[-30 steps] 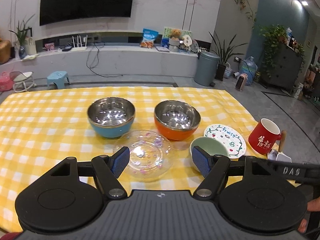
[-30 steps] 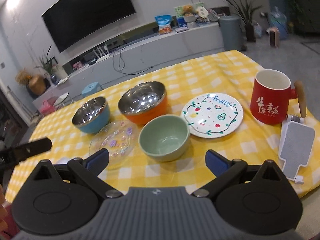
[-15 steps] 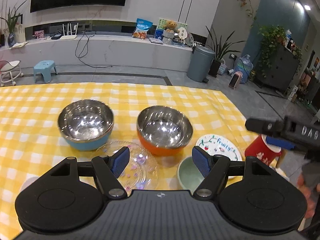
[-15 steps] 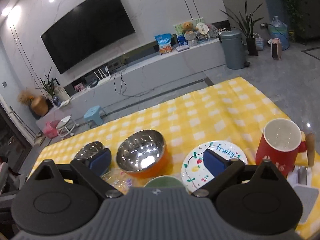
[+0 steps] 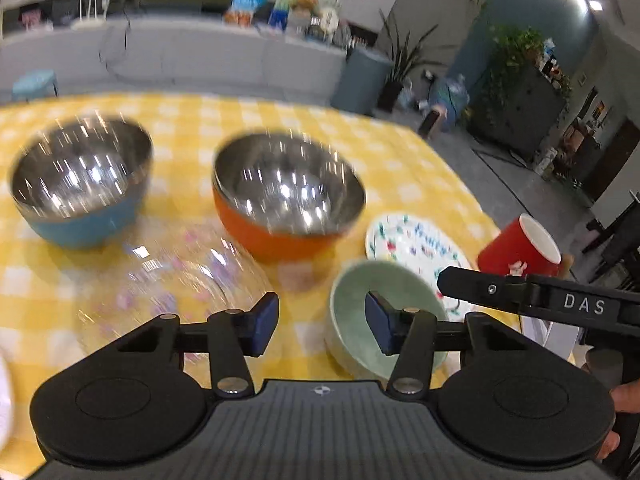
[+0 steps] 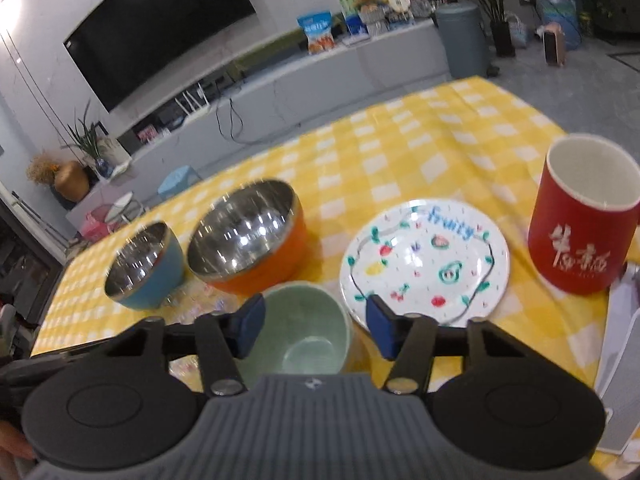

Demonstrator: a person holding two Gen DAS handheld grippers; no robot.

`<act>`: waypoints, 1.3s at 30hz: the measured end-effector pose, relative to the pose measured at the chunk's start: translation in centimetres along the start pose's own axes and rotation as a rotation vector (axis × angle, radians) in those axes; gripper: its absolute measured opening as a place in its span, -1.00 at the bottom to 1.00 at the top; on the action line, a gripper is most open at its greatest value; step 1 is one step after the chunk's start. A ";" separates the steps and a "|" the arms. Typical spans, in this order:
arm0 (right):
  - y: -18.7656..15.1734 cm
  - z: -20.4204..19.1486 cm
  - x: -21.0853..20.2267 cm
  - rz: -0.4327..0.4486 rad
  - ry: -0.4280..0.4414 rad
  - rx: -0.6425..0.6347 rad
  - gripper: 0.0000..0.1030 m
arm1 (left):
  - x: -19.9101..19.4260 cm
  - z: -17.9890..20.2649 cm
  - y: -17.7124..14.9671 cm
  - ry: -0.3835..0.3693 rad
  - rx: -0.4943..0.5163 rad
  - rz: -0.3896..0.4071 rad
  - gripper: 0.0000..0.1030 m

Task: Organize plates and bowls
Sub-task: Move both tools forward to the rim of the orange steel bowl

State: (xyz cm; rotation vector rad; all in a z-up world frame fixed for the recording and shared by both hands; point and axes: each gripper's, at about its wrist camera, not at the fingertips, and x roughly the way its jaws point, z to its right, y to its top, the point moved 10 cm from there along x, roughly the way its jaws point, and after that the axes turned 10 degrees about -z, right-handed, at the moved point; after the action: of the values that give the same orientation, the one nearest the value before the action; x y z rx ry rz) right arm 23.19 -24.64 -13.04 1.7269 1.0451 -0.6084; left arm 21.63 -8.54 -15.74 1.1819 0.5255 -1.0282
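Your left gripper point(image 5: 318, 328) hangs released over the table's near edge, between the clear glass plate point(image 5: 172, 280) and the green bowl point(image 5: 360, 304). Your right gripper point(image 6: 316, 322) is also released, its jaws spread around the green bowl point(image 6: 308, 332) without touching it. The painted plate point(image 6: 424, 264) lies just beside that bowl. Farther back on the yellow checked tablecloth point(image 6: 400, 152) stand the orange bowl point(image 6: 248, 236) and blue bowl point(image 6: 144, 268), with the red mug point(image 6: 584, 220) toward the right edge.

blue bowl point(image 6: 146, 266) left | orange bowl point(image 6: 248, 240) middle | plate point(image 6: 424, 264) right
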 end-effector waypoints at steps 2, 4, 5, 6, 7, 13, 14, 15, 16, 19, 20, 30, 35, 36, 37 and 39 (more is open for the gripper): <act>-0.4 0.3 0.7 -0.023 -0.012 0.010 -0.16 | 1.0 0.1 -0.5 -0.006 -0.001 -0.028 0.05; -0.8 0.8 1.2 -0.037 -0.024 0.026 -0.23 | 1.5 0.5 -0.9 -0.016 0.020 -0.035 -0.17; -0.9 0.9 1.3 -0.041 -0.031 0.032 -0.24 | 1.7 0.7 -1.0 -0.018 0.030 -0.042 -0.21; -1.0 0.9 1.4 -0.042 -0.035 0.033 -0.24 | 1.8 0.9 -1.1 -0.016 0.040 -0.050 -0.23; -1.0 0.9 1.5 -0.044 -0.036 0.029 -0.28 | 2.0 1.0 -1.2 -0.010 0.052 -0.055 -0.24; -1.6 0.4 2.4 -0.075 -0.079 -0.026 -0.62 | 3.2 1.5 -1.8 0.026 0.092 -0.048 -0.35; -1.7 0.4 2.5 -0.079 -0.086 -0.031 -0.62 | 3.2 1.6 -1.8 0.033 0.094 -0.046 -0.35; -1.8 0.4 2.6 -0.083 -0.090 -0.032 -0.62 | 3.2 1.6 -1.8 0.043 0.099 -0.043 -0.35; -1.8 0.5 2.8 -0.089 -0.092 -0.032 -0.62 | 3.2 1.8 -1.9 0.054 0.109 -0.040 -0.35; -2.1 0.6 3.4 -0.109 -0.096 -0.025 -0.62 | 3.2 1.6 -1.9 0.057 0.106 -0.035 -0.35; -2.1 0.6 3.4 -0.108 -0.102 -0.025 -0.61 | 3.1 1.5 -1.8 0.052 0.097 -0.031 -0.35; 0.2 -1.2 -0.2 0.057 -0.137 -0.131 -0.44 | -1.6 0.9 1.0 0.025 0.028 0.083 -0.25; 4.2 -2.8 -1.8 0.134 -0.153 -0.134 -0.41 | -2.4 -1.3 3.8 0.095 -0.056 0.081 -0.25; 5.1 -3.1 -1.8 0.143 -0.150 -0.125 -0.40 | -2.6 -1.6 4.4 0.099 -0.067 0.093 -0.25; 5.8 -3.3 -1.6 0.147 -0.149 -0.112 -0.40 | -2.8 -2.0 5.1 0.106 -0.077 0.103 -0.25; 7.0 -3.3 -0.9 0.157 -0.158 -0.076 -0.38 | -2.6 -2.9 6.2 0.130 -0.105 0.105 -0.25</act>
State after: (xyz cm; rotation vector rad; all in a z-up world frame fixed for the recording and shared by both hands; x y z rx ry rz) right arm 28.53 -22.89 -7.63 1.6487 0.8047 -0.5873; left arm 26.24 -4.69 -11.50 1.1755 0.6060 -0.8279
